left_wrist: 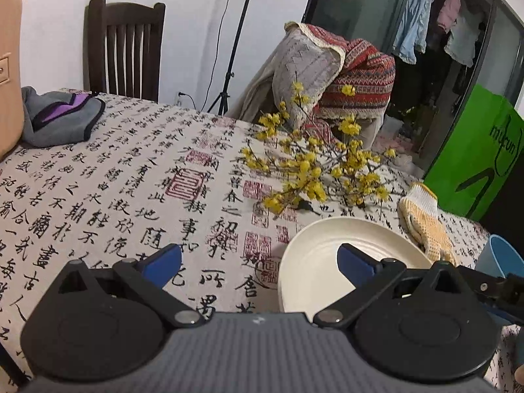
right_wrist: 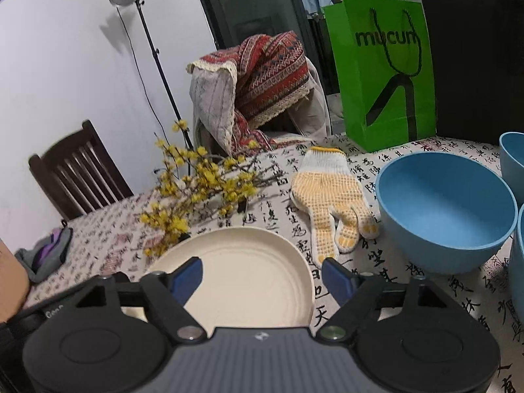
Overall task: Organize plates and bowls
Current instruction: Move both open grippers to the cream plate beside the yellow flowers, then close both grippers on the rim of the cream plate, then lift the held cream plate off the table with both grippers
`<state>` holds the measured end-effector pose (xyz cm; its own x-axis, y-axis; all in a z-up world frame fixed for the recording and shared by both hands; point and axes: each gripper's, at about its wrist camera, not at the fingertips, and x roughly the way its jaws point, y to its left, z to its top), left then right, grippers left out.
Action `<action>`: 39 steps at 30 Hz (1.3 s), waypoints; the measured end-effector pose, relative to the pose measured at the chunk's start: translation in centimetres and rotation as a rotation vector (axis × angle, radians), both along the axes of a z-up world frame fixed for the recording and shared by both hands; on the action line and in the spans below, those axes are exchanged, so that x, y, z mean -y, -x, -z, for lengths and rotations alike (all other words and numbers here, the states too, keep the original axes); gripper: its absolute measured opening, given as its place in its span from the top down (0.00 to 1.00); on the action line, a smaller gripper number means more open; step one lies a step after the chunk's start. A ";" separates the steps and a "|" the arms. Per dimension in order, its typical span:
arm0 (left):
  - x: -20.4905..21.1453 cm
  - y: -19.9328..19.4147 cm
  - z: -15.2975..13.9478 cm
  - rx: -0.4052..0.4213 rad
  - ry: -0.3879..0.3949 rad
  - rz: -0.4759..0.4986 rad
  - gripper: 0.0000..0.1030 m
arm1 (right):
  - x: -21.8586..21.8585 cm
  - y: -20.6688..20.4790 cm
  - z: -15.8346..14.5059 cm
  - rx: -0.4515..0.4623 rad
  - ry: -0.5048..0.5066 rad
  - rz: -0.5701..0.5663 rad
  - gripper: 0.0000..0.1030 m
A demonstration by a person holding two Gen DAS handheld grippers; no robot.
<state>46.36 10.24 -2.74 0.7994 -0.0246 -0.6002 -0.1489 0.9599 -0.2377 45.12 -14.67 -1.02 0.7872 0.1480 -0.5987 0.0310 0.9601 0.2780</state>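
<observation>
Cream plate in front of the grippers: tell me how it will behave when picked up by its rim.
The cream plate looks thin and matte, so probably light and stiff. Its raised rim should give the right gripper a hold, though a one-sided pinch may let it tilt. Lying flat on the tablecloth, it should slide rather than roll if pushed.

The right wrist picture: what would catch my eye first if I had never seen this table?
Probably the blue bowl on the right, bright against the calligraphy tablecloth. Then the cream plate lying in front of the right gripper, with yellow flowering branches behind it and a dotted work glove between plate and bowl.
</observation>
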 end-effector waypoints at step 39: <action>1.0 -1.1 2.2 -0.116 0.008 0.116 0.84 | 1.3 -3.6 3.7 -0.154 0.031 -0.006 0.93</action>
<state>47.48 9.29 -4.93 0.7165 -0.1174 -0.6876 -0.0642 0.9704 -0.2327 48.67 -15.97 -4.75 0.6845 0.1320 -0.7169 0.0649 0.9685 0.2403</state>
